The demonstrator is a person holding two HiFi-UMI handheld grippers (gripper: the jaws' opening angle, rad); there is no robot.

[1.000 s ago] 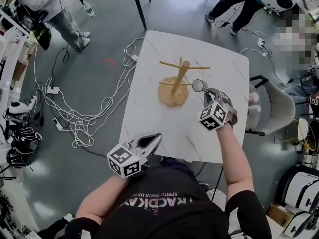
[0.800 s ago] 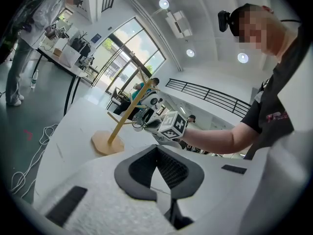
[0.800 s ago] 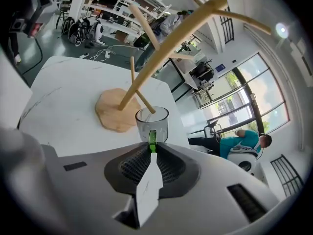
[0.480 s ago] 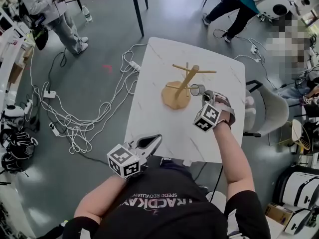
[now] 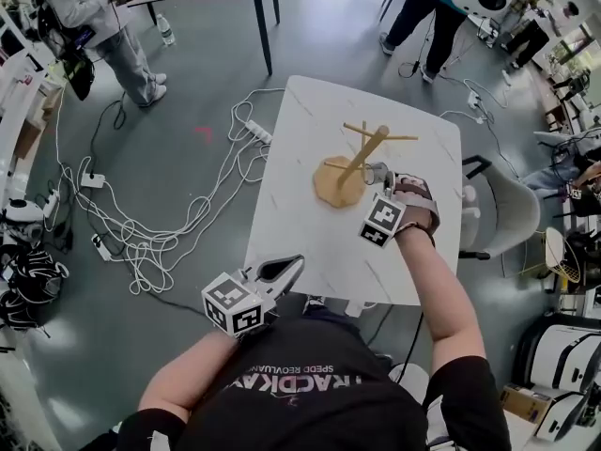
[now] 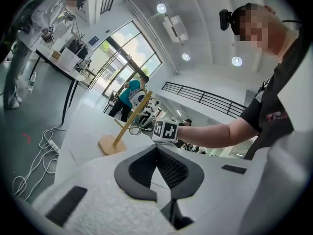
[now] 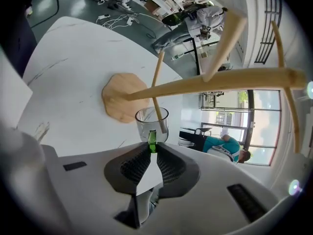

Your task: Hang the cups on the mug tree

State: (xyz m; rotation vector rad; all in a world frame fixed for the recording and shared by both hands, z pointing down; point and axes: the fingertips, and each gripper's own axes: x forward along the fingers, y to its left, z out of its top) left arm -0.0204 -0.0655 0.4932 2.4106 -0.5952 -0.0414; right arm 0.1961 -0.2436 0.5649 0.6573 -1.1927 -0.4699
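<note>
**Clerk:** Item one?

**Checker:** Glass cup (image 7: pixel 151 123): clear and small, with a green handle (image 7: pixel 152 142). It is held off the table on its side, against the wooden mug tree (image 7: pixel 220 81). One thin peg (image 7: pixel 158 110) reaches into its mouth.

**Clerk:** Handling?

**Checker:** Judged light, rigid, smooth-walled and breakable; a knock on the wood could chip it. The best hold is the handle, because the bare wall is slick glass and gives little purchase.

**Clerk:** Holder?

**Checker:** Right gripper (image 7: pixel 150 149). Its jaws are clamped on the green handle, with nothing else between them.

**Clerk:** Second gripper?

**Checker:** Left gripper (image 6: pixel 157 148). Its jaws are closed tip to tip on nothing. It sits low by the near table edge, well apart from the tree.

**Clerk:** Support?

**Checker:** White marbled table (image 5: pixel 300 238). The tree's round base (image 5: pixel 333 184) stands on it.

**Clerk:** Differences between views?

**Checker:**
- **Right gripper view:** shows the handle between the pads and the peg inside the rim. The head view shows neither, since the cup there is only a small glint.
- **Head view:** the only one that places both grippers on the table at once. It also shows the cables (image 5: pixel 160 224) on the floor.
- **Left gripper view:** shows the tree from the side, with the right gripper's marker cube (image 6: pixel 165 129) in front of it. The cup is barely readable there.
</note>
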